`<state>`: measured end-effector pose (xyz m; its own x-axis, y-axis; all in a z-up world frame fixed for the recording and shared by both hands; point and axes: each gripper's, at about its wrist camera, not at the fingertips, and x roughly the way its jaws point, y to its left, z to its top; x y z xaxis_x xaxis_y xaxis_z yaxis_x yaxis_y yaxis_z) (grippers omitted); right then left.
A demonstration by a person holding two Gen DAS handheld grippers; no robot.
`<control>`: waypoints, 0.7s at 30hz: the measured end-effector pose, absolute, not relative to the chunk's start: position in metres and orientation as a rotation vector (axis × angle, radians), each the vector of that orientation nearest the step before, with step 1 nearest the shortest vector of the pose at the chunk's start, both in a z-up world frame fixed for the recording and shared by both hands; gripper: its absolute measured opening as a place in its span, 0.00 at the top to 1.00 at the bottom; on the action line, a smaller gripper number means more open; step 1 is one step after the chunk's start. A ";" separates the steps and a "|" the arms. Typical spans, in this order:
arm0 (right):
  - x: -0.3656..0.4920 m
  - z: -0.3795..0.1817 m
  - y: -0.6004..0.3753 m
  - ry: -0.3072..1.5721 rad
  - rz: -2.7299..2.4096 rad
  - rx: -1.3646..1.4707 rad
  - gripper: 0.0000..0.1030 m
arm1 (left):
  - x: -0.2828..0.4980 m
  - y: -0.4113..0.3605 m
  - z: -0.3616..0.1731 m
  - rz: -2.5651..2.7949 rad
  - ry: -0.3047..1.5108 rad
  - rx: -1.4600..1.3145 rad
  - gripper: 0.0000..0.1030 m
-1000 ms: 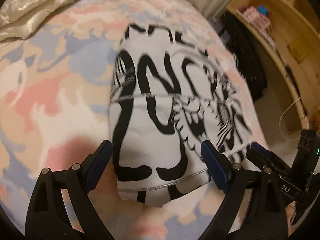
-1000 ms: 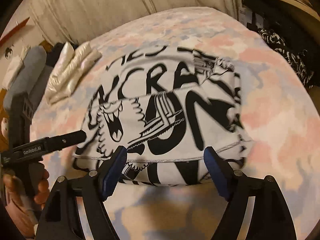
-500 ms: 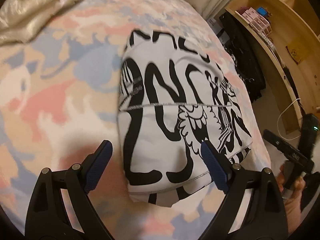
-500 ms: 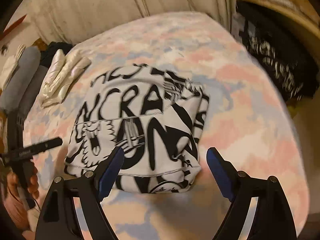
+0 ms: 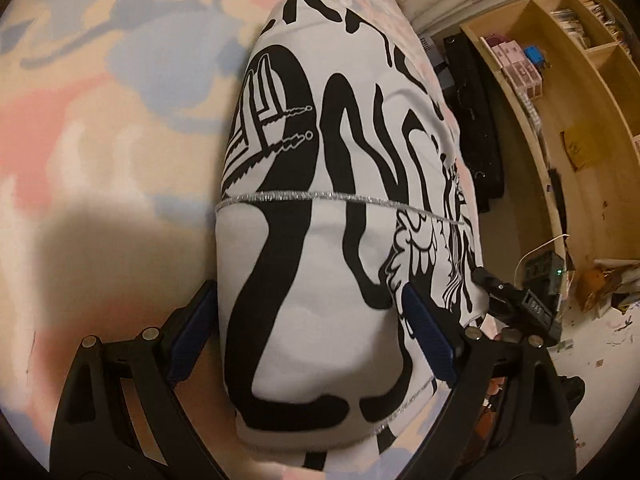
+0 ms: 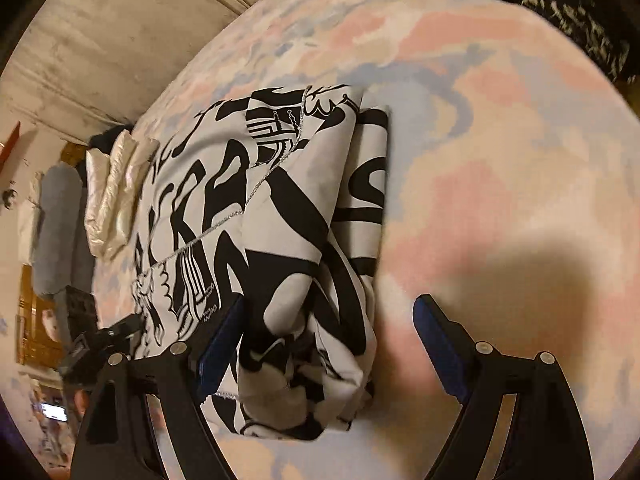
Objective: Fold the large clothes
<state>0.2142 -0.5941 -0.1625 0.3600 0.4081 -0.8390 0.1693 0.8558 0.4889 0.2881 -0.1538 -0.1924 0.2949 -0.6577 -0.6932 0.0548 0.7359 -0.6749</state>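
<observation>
A folded white garment [image 5: 320,240] with bold black graffiti print and a thin silver trim lies on the bed. My left gripper [image 5: 310,340] hangs low over its near end and is open. One finger sits at the garment's left edge and the other over its right part. In the right wrist view the same garment [image 6: 280,220] runs away from me as a thick folded bundle. My right gripper [image 6: 332,346] is open, with the bundle's near right corner between its wide jaws. Each gripper shows in the other's view: right gripper [image 5: 516,304], left gripper [image 6: 104,340].
The bedspread [image 6: 500,160] is pastel pink, blue and cream. A folded cream satin cloth [image 6: 116,188] and a grey bolster [image 6: 56,220] lie at the far end. Wooden shelves [image 5: 560,80], black clothing [image 5: 476,128] and a cluttered floor [image 5: 600,300] flank the bed.
Both grippers came down closer to the garment. The right one swung across to the garment's right end and rolled. The left one sank until the cloth fills the space between its fingers.
</observation>
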 end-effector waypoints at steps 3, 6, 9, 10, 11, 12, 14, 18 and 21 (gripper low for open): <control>0.220 -0.170 -0.594 1.204 0.183 0.564 0.15 | 0.292 -0.157 -0.198 -0.524 1.179 -0.603 0.13; 0.227 -0.178 -0.587 1.214 0.215 0.566 0.13 | 0.295 -0.161 -0.202 -0.531 1.163 -0.598 0.09; 0.235 -0.187 -0.576 1.220 0.269 0.570 0.13 | 0.300 -0.171 -0.203 -0.534 1.143 -0.570 0.07; 0.238 -0.190 -0.573 1.218 0.283 0.573 0.13 | 0.301 -0.174 -0.204 -0.536 1.139 -0.555 0.07; 0.243 -0.193 -0.568 1.211 0.304 0.577 0.13 | 0.303 -0.178 -0.205 -0.537 1.136 -0.538 0.06; 0.246 -0.196 -0.565 1.202 0.307 0.578 0.13 | 0.306 -0.182 -0.205 -0.541 1.133 -0.525 0.05; 0.254 -0.200 -0.558 1.194 0.309 0.577 0.13 | 0.312 -0.189 -0.204 -0.543 1.135 -0.513 0.04; 0.265 -0.206 -0.549 1.172 0.311 0.586 0.21 | 0.321 -0.199 -0.202 -0.546 1.143 -0.515 0.04; 0.269 -0.207 -0.550 1.161 0.317 0.595 0.26 | 0.327 -0.203 -0.201 -0.560 1.152 -0.509 0.02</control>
<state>0.2687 -0.5499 -0.2073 0.3783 0.5262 -0.7616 0.0667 0.8051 0.5894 0.3268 -0.2034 -0.2010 0.3017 -0.6484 -0.6989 0.1494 0.7562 -0.6371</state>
